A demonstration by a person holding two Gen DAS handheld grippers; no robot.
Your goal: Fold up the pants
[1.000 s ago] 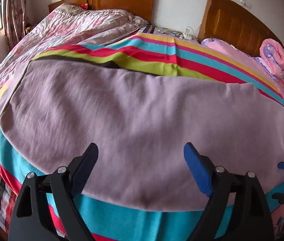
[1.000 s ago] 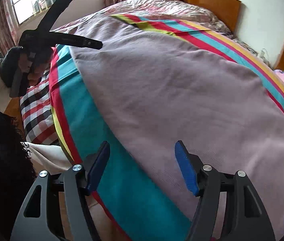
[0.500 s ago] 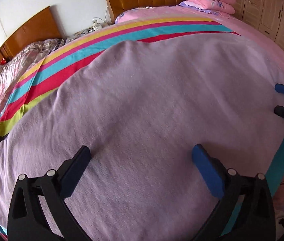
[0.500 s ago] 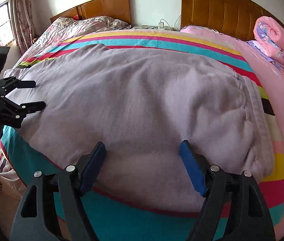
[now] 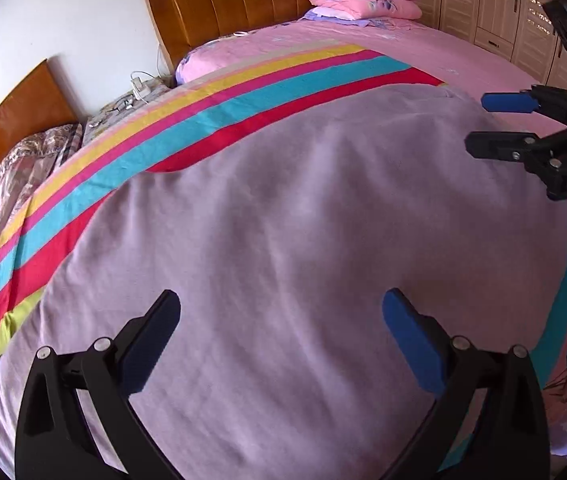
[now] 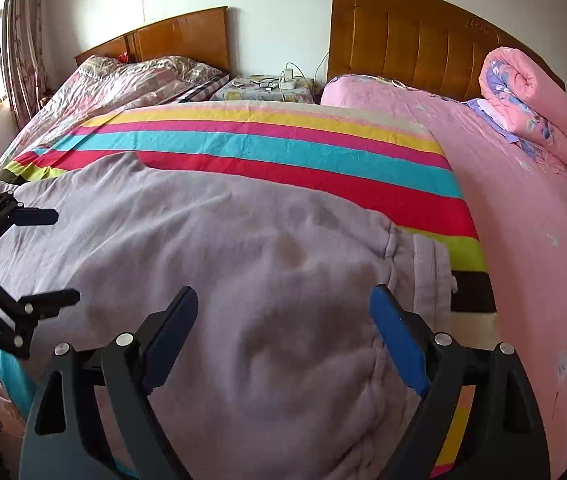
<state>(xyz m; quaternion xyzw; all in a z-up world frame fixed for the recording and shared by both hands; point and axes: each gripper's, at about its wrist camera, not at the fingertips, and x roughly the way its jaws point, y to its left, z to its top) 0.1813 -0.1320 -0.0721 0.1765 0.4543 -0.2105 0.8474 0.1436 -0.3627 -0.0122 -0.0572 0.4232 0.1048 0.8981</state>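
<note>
1. I see the pants (image 6: 211, 248) lying flat across the striped blanket (image 6: 283, 148) on the bed (image 6: 531, 216), filling the middle and lower part of both views; the gathered waistband sits at right of centre in the right wrist view.
2. My left gripper (image 5: 281, 330) hangs over the cloth at the bottom of its frame, jaws wide apart and holding nothing.
3. My right gripper (image 6: 283, 320) is also spread and empty, low in its frame, just short of the waistband.
4. I judge the folding not yet begun: this is the approach before a first grasp.
5. Next I would need to lower each gripper onto an edge and pinch only the layers I mean to lift.
6. The fabric looks soft, fleecy, mauve and thick, with shallow wrinkles; it will likely sag and drag when raised.
</note>
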